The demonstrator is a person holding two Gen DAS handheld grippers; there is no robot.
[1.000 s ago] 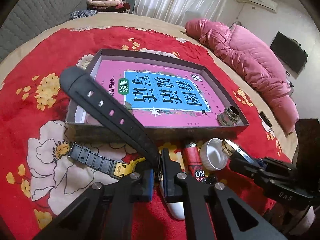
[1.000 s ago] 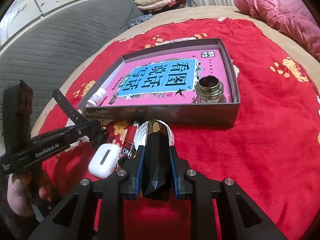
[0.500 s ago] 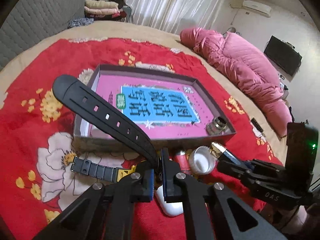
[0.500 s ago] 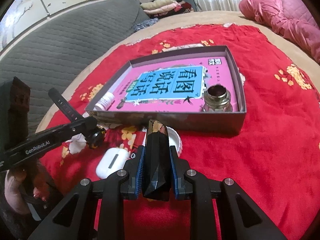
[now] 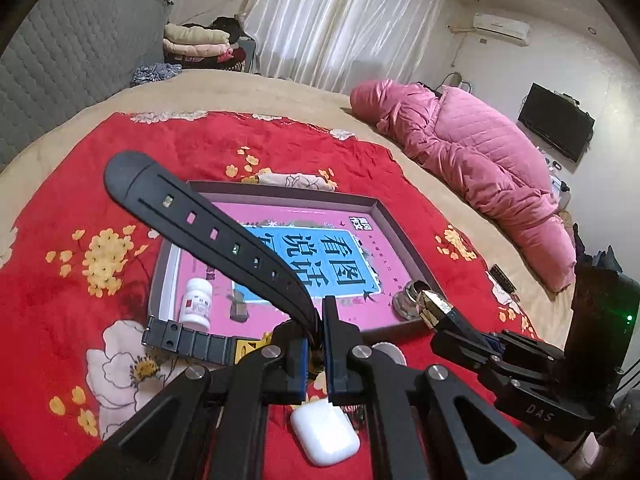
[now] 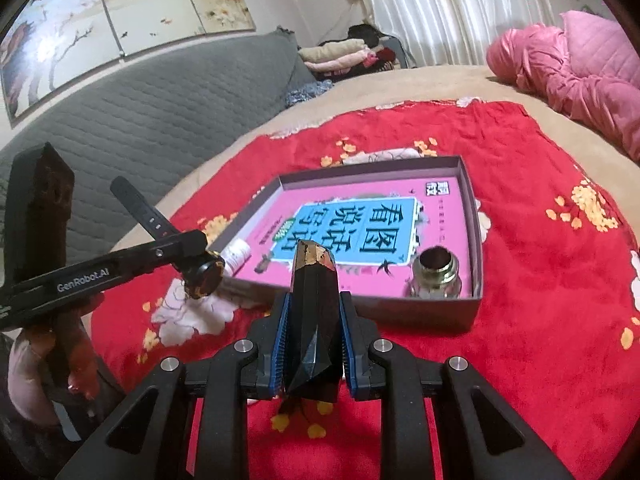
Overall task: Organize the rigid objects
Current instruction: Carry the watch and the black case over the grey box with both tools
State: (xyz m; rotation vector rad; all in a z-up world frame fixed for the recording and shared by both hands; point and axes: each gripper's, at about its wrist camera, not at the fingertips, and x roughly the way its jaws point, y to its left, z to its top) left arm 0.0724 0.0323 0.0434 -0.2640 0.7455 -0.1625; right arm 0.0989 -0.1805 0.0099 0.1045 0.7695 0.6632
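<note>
Both tongs risen: left [image 5: 316, 320] lifts watch [image 5: 208, 232], right [image 6: 312, 312] black bottle [image 6: 314, 300].

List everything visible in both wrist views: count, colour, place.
watch: 1, black with yellow trim, clamped in left gripper, strap sticking up
faceted bottle: 1, black with gold tip, clamped in right gripper
box tray: 1, grey, on blanket
book: 1, pink and blue, flat in tray
pill bottle: 1, white, lying in tray
metal fitting: 1, silver, in tray corner
earbud case: 1, white, on blanket
blanket: 1, red floral, on bed
quilted jacket: 1, pink, on bed
left gripper: 1, black, shut
right gripper: 1, black, shut
hand: 1, holding left gripper
</note>
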